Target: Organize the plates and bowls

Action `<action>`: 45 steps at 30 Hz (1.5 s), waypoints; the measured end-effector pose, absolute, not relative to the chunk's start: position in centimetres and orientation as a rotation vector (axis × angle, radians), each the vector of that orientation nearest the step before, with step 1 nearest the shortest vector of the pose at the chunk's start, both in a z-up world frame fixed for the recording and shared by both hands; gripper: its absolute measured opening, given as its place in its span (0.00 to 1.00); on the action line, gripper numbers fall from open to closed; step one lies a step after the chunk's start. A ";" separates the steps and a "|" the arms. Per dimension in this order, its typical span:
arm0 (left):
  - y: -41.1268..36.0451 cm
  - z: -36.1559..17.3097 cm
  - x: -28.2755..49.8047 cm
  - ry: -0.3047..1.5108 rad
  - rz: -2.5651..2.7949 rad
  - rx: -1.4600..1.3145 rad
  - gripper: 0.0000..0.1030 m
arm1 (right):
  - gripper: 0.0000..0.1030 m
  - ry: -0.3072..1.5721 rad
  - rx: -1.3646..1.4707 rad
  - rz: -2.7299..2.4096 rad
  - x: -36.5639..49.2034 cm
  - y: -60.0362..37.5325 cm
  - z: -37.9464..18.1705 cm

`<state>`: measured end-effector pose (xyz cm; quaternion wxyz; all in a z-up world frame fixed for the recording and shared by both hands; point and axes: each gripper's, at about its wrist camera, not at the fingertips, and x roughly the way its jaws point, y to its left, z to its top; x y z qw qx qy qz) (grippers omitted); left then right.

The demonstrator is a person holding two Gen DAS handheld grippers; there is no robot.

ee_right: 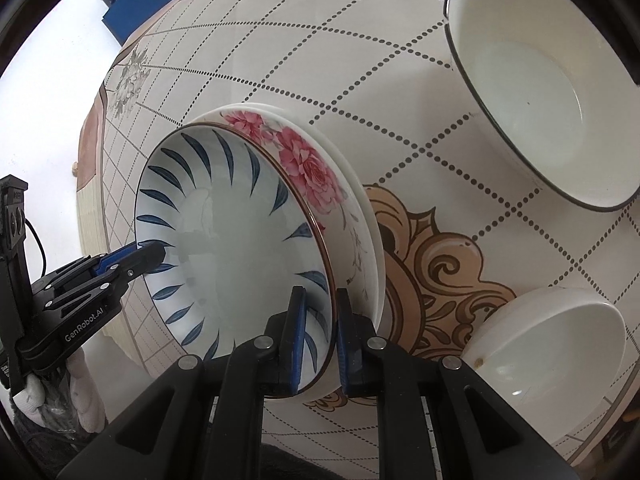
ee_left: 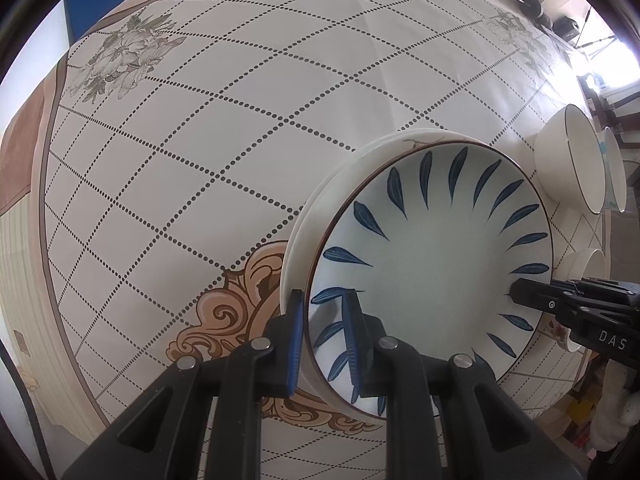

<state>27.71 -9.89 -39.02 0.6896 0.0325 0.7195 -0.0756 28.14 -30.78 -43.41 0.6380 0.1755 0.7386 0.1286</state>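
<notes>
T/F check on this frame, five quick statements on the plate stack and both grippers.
1. Both hand-held grippers grip the rim of the blue-leaf plate. True: the left hand-held gripper and the right hand-held gripper each straddle its rim on opposite sides.
2. The blue-leaf plate sits straight on the tablecloth. False: it sits on the pink-flower plate.
3. The black-rimmed bowl holds food. False: it looks empty.
4. A plain white bowl stands near the right hand-held gripper. True.
5. The tablecloth is plain blue. False: it is white with a dotted grid and ornaments.
</notes>
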 end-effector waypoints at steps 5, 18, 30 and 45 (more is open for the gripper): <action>-9.8 -39.0 27.8 1.617 -0.147 0.074 0.17 | 0.18 1.698 0.353 0.254 28.2 -30.1 -43.2; -9.9 -37.9 27.9 1.588 -0.083 0.106 0.19 | 0.31 1.708 0.314 0.242 28.4 -29.1 -42.4; -10.8 -34.7 27.6 1.487 -0.059 0.104 0.60 | 0.32 1.668 0.226 0.205 27.9 -28.7 -40.7; -11.3 -30.5 25.2 1.377 -0.042 0.049 0.86 | 0.98 1.487 0.046 0.161 25.2 -27.7 -34.3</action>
